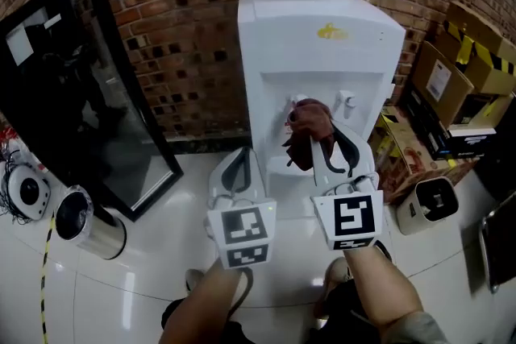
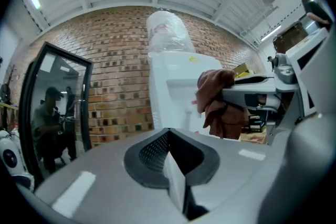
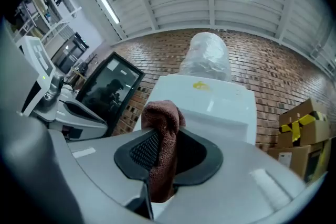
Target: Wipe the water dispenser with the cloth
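Right gripper [image 1: 326, 151] is clamped on the brown cloth [image 3: 163, 136], with a fold pinched between its pads. Left gripper [image 2: 169, 168] is closed on nothing. Cloth judged light, soft and limp, likely to bunch; best held mid-fold. Beyond stands the white water dispenser [image 1: 322, 52]. Only the head view shows the cloth at the taps, possibly touching. Left gripper view shows its loose tail hanging.
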A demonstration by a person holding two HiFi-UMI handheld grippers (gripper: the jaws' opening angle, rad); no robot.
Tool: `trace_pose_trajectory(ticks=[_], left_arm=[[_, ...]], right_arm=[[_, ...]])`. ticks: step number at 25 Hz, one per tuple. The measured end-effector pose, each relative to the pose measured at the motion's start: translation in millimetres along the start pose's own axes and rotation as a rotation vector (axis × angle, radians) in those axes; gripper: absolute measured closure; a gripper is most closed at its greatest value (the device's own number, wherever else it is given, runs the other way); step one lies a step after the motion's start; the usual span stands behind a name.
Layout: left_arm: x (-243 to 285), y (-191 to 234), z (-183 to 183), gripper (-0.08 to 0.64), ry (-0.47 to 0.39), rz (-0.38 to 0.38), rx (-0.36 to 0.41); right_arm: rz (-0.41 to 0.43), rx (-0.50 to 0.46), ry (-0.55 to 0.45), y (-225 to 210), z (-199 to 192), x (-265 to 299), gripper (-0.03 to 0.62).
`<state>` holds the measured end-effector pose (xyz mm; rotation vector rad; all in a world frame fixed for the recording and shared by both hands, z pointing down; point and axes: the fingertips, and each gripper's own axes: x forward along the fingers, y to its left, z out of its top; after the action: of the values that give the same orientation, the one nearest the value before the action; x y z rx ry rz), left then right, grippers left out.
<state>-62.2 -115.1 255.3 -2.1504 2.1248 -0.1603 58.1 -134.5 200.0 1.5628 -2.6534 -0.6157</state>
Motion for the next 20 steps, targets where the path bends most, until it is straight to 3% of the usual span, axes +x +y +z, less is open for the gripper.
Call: trace_pose_trajectory(ticks=[5, 8, 20], left_arm=[[-10, 60, -25, 0.560, 0.055, 0.097, -0.005], [-11, 73, -34, 0.560, 0.076, 0.113, 0.007], [18, 41, -42, 0.560, 0.094, 0.028, 0.027]], right_arm=[[0.094, 0.066, 0.026, 64, -20, 33, 0.502], [0.081, 0.130, 0.048, 74, -38, 48, 0.502], [0.024, 0.233, 0.131, 48, -92, 79, 0.502]])
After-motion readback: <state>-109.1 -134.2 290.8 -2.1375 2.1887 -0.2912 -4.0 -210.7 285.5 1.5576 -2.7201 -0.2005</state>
